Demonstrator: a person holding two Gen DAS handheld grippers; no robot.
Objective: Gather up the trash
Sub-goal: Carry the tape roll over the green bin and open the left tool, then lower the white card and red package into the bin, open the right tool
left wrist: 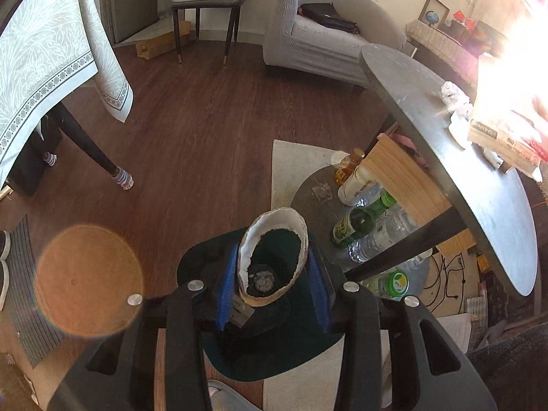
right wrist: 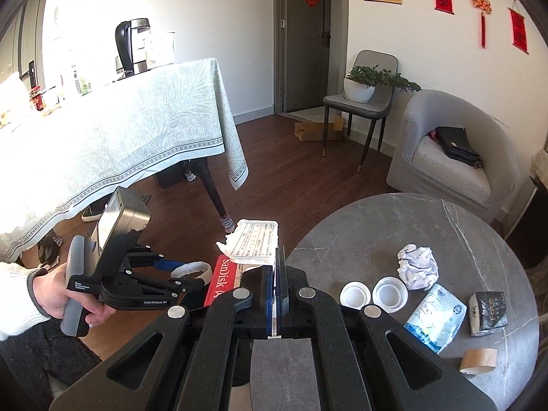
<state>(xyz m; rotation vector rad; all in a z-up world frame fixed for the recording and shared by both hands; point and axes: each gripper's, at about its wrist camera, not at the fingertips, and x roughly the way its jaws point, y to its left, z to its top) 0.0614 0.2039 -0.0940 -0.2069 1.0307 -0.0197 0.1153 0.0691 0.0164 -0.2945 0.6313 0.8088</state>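
Observation:
My left gripper (left wrist: pixel 274 263) is shut on a white paper cup (left wrist: pixel 274 257), squeezed oval, open mouth toward the camera, held over a dark green bin (left wrist: pixel 274 352) on the floor. It also shows in the right wrist view (right wrist: pixel 191 270). My right gripper (right wrist: pixel 275 263) is shut on a torn white SanDisk package (right wrist: pixel 255 243) with printed text, held beyond the round grey table's edge (right wrist: pixel 342 226). On that table lie a crumpled paper ball (right wrist: pixel 418 267), two white lids (right wrist: pixel 356 294), a blue tissue pack (right wrist: pixel 436 320), a black "Face" pack (right wrist: pixel 488 313) and a cardboard roll (right wrist: pixel 479 361).
Under the round table (left wrist: pixel 462 157), a lower shelf (left wrist: pixel 308 202) holds several bottles (left wrist: pixel 363 226). A dining table with a pale green cloth (right wrist: pixel 120 144) stands left. A grey armchair (right wrist: pixel 455 157) and a chair with a plant (right wrist: pixel 363 89) are behind. Floor is dark wood.

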